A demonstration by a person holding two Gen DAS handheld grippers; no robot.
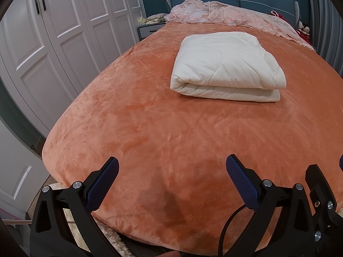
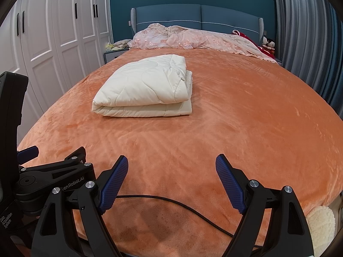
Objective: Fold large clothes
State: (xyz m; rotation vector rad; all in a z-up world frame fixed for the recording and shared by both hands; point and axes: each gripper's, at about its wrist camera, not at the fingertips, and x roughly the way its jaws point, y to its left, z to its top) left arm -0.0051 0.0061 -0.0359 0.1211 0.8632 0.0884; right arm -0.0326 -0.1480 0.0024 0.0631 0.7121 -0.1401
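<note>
A cream quilted comforter (image 1: 227, 64) lies folded into a thick rectangular stack on the orange plush bed cover (image 1: 150, 128); the right wrist view has the comforter (image 2: 145, 85) left of centre. My left gripper (image 1: 172, 165) hovers over the near end of the bed, open, with nothing between its blue-padded fingers. My right gripper (image 2: 171, 162) is beside it, also open and empty. Both are well short of the comforter. The left gripper's body (image 2: 51, 171) shows at the left edge of the right wrist view.
A crumpled pink lace bedspread (image 2: 188, 38) lies along the blue headboard (image 2: 199, 17). White wardrobe doors (image 1: 53, 32) line the left side, grey curtains (image 2: 310, 42) the right. A black cable (image 2: 182, 205) trails over the near bed cover. Stuffed toys (image 2: 269, 44) sit at the far right corner.
</note>
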